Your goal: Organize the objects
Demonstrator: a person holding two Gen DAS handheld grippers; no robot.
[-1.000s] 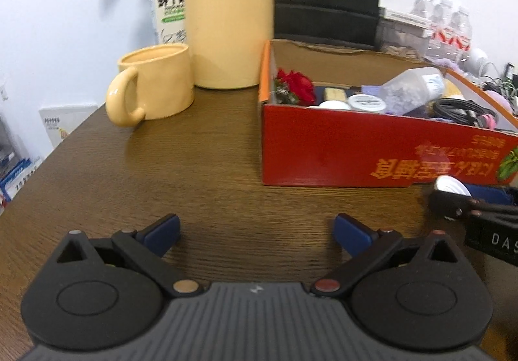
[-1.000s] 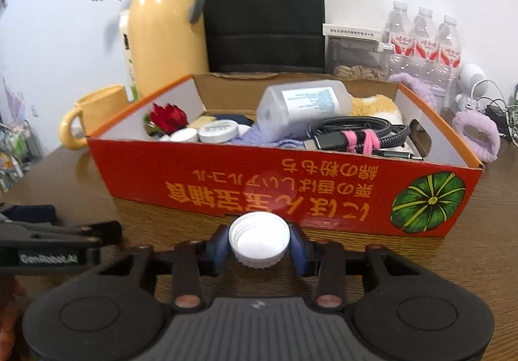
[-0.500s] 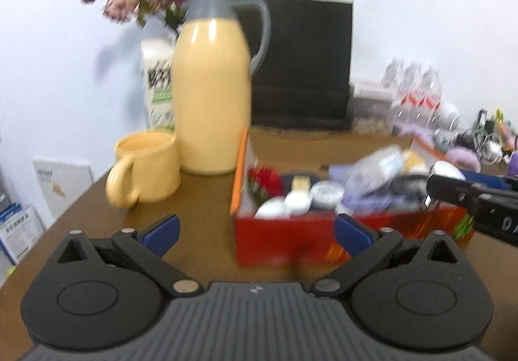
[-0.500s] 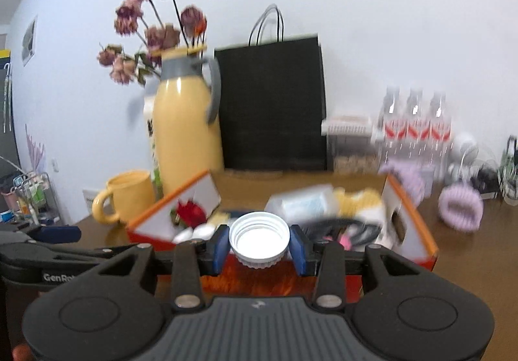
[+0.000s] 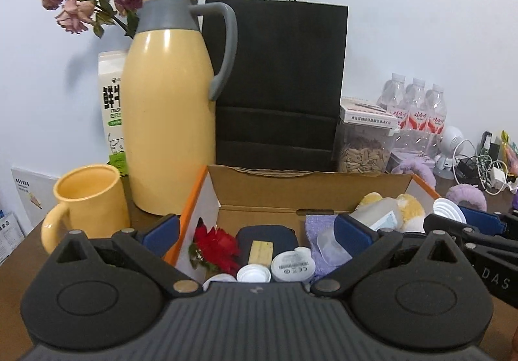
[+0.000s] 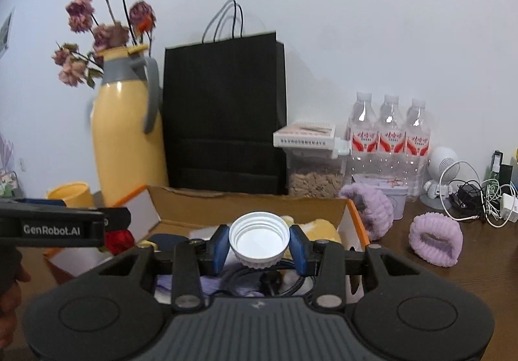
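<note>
My right gripper (image 6: pixel 259 246) is shut on a white ribbed bottle cap (image 6: pixel 259 239), its hollow side facing the camera, and holds it above the right part of the open cardboard box (image 6: pixel 246 203). The same cap (image 5: pixel 450 212) shows at the right of the left wrist view. My left gripper (image 5: pixel 255 233) hangs open and empty over the box's (image 5: pixel 310 187) left half. Inside lie a red flower (image 5: pixel 215 244), small white lids (image 5: pixel 291 267), a purple cloth (image 5: pixel 315 225), a clear bottle (image 5: pixel 375 213) and a yellow plush (image 5: pixel 409 205).
Left of the box stand a yellow thermos (image 5: pixel 170 134) holding dried flowers, a yellow mug (image 5: pixel 89 199) and a milk carton (image 5: pixel 111 111). Behind it are a black paper bag (image 5: pixel 278 85), a seed jar (image 5: pixel 364 147) and water bottles (image 6: pixel 390 137). Purple wrist bands (image 6: pixel 433 242) and cables (image 6: pixel 479 199) lie right.
Both grippers rose and moved forward from in front of the box's red side to over its open top. The cap stayed clamped in the right gripper; the left stayed open.
</note>
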